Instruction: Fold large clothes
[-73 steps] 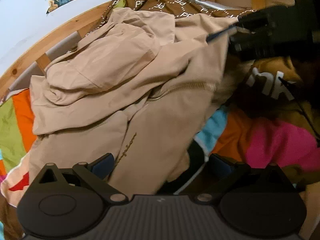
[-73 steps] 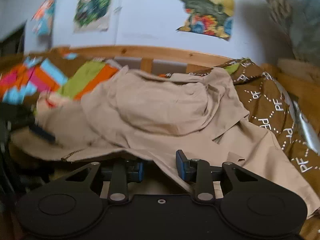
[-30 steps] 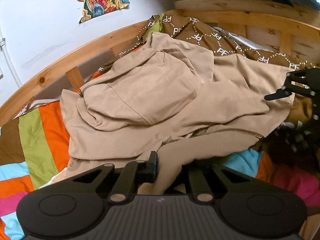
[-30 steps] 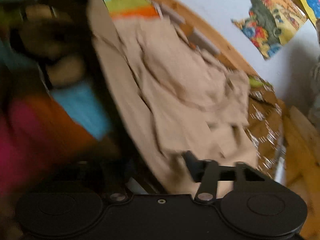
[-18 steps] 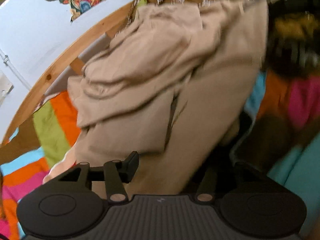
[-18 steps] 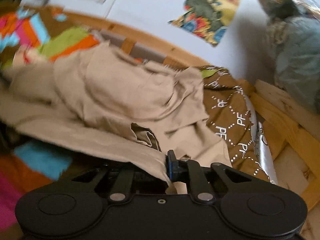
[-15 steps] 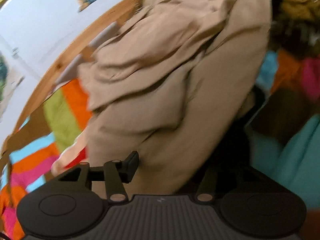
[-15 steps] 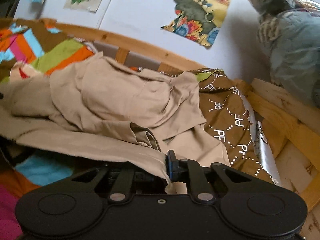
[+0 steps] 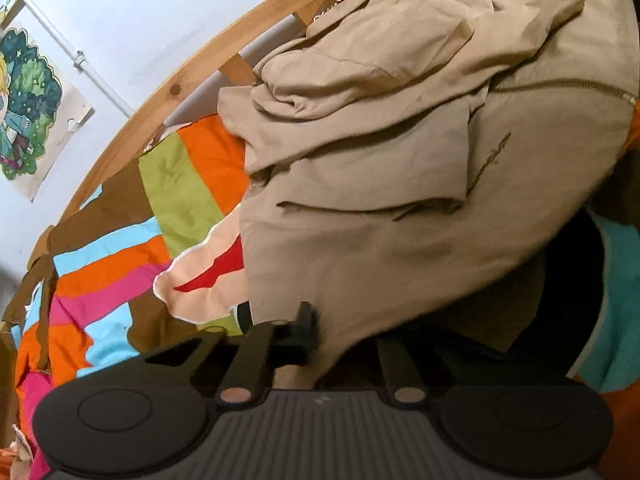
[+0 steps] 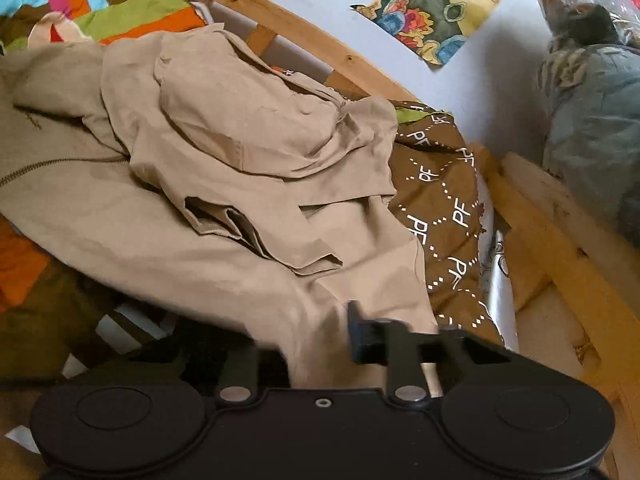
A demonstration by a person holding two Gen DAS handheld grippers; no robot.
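A: Jacket [image 9: 400, 200] now hangs lifted off the quilt [image 9: 120, 248], swung round from a second ago.
B: Left gripper [image 9: 344, 332] and right gripper [image 10: 316, 340] both pinch its hem, so spreading flat likely comes next.

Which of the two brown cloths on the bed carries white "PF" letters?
The brown patterned cloth right of the beige jacket, near the wooden rail; the patchwork blanket has plain colour blocks.
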